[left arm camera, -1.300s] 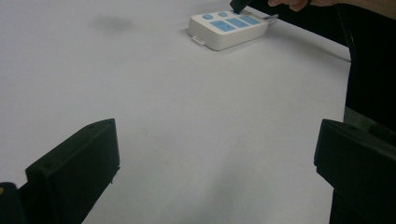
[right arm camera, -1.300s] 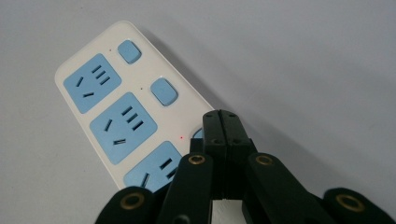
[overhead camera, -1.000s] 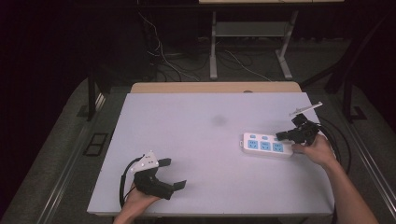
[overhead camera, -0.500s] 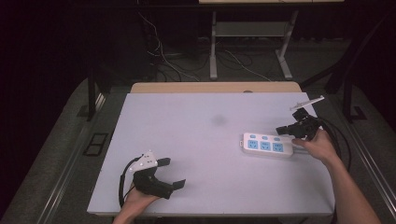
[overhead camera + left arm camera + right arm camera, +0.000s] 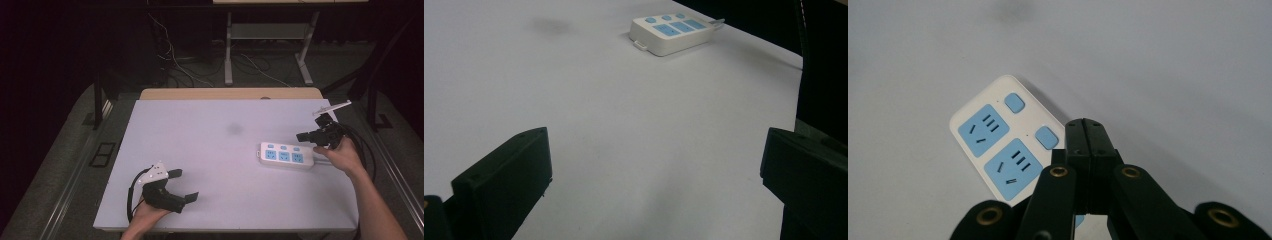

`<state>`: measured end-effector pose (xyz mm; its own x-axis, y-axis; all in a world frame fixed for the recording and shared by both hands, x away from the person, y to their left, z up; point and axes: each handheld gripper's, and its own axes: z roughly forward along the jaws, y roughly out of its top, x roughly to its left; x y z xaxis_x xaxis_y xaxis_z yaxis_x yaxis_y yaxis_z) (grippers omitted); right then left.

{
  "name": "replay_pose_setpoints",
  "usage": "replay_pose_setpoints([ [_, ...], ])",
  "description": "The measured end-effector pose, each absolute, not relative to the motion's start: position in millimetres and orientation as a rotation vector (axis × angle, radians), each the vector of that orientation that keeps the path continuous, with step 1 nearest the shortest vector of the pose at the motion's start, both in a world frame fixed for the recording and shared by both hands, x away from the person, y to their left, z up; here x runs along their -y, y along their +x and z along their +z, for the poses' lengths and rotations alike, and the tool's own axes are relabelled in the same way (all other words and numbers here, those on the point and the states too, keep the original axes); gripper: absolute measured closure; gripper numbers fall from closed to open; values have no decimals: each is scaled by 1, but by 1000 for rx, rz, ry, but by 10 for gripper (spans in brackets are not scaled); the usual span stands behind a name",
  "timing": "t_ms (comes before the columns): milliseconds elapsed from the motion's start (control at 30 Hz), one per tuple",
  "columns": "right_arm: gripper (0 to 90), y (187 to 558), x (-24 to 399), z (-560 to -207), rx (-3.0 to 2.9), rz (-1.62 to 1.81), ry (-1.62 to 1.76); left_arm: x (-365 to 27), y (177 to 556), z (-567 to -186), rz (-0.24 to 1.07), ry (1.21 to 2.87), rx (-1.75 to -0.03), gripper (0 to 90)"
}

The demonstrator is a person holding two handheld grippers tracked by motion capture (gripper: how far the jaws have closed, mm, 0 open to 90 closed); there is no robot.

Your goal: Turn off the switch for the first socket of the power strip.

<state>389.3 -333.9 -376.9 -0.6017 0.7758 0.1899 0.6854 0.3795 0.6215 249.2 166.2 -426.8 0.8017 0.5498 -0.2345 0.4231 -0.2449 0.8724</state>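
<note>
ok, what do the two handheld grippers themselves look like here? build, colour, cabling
Both are black two-jaw units. The left gripper has blocky flat-faced jaws, a grey three-cornered plate on top and a black cable looping behind. The right gripper has linkage arms with brass-coloured pivot pins, a thin light bar above, and black cables trailing off the table edge. Forearms are bare, no sleeves.

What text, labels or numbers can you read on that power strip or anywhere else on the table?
None can be read. The power strip shows blue sockets and blue buttons without lettering. The white table carries a grey smudge and no print, and the black right gripper has no markings.
</note>
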Motion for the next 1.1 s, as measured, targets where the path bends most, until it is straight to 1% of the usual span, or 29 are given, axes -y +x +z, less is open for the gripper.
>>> replay_pose_setpoints([
  [567,900,365,326,-355,-2417,1097,1338,-167,249,-426,145,1869,-738,0],
  [667,889,359,323,-351,-2395,1124,1346,-168,249,-426,144,1865,-740,0],
  [867,764,347,318,-345,-2339,1177,1379,-167,249,-426,144,1864,-739,0],
  [1000,647,338,315,-343,-2297,1230,1404,-168,249,-426,144,1860,-742,0],
  [1100,537,333,313,-343,-2272,1254,1416,-168,249,-426,144,1859,-743,0],
])
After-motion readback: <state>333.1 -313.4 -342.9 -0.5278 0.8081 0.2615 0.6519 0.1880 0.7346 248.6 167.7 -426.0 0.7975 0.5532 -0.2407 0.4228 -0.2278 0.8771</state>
